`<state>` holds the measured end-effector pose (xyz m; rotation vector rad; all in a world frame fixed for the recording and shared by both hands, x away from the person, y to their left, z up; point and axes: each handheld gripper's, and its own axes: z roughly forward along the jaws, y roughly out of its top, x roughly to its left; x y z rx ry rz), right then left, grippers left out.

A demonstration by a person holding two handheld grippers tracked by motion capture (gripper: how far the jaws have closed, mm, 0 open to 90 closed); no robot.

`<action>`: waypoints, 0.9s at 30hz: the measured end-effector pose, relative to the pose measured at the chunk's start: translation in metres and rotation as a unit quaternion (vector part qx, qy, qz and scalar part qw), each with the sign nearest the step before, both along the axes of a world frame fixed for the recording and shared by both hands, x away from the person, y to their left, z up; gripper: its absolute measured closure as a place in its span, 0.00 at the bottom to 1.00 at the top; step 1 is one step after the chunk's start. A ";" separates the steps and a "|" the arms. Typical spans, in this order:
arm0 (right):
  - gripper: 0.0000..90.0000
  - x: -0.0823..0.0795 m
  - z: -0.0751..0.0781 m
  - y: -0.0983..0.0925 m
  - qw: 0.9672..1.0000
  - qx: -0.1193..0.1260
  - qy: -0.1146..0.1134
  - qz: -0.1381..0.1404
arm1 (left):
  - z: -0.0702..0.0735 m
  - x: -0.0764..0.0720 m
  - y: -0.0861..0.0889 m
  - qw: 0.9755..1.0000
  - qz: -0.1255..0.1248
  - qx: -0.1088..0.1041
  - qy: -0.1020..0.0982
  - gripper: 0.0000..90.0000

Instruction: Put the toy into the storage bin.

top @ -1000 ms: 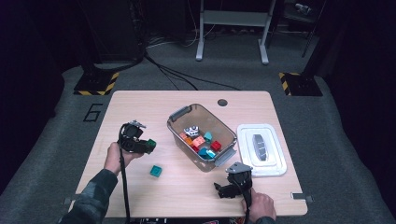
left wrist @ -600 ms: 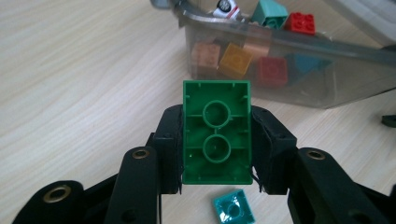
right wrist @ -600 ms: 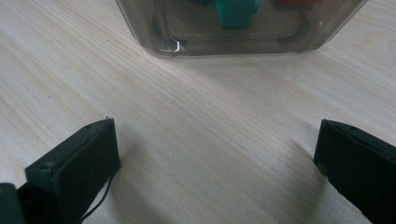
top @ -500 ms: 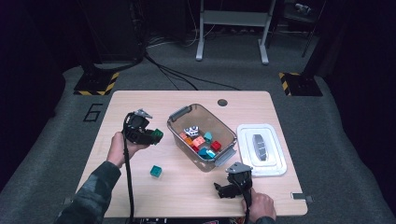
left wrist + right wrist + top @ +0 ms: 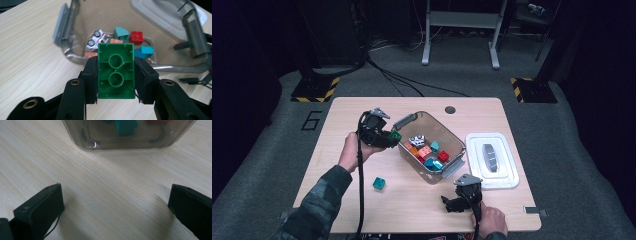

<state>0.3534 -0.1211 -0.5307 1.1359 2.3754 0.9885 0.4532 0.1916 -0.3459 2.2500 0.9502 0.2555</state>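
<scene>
We see the left gripper clamped on a green building brick, its hollow underside with two round tubes turned toward the camera. The two pads press the brick's long sides, and the brick sits squarely between them, its far end reaching a little past the pad tips. In the high view the left gripper carries the green building brick just beside the near-left rim of the clear plastic bin, above the tabletop and right at the bin's grey latch handle.

Inside the bin we make out a small white toy car, a red brick, teal pieces and orange ones; the middle of its floor shows bare patches.

The right gripper rests low over the wooden table with its jaws wide apart and only bare wood between them, the bin's near wall just ahead of it. In the high view it sits near the table's front edge.

A teal cube lies alone on the table, well apart from both grippers. The bin's white lid lies flat just right of the bin, close to the table's right edge. Open wood stretches left of the bin.
</scene>
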 end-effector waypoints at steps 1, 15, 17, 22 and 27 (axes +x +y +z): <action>0.00 0.000 0.000 0.000 1.000 0.000 0.000 0.000 | 0.000 0.000 -0.003 1.000 -0.003 -0.001 0.000 0.66; 0.00 0.000 0.000 0.000 1.000 0.000 0.000 -0.001 | -0.007 -0.001 -0.058 0.998 -0.060 -0.008 0.018 0.66; 0.00 0.000 0.000 0.000 1.000 0.000 -0.001 -0.001 | -0.012 -0.003 -0.065 0.997 -0.071 -0.010 0.025 0.65; 0.00 0.000 0.000 0.000 1.000 0.000 -0.001 -0.001 | -0.023 -0.008 -0.083 0.995 -0.088 -0.006 0.037 0.65; 0.00 0.000 0.000 0.000 1.000 0.000 -0.001 -0.001 | -0.032 -0.010 -0.093 0.994 -0.100 -0.005 0.052 0.65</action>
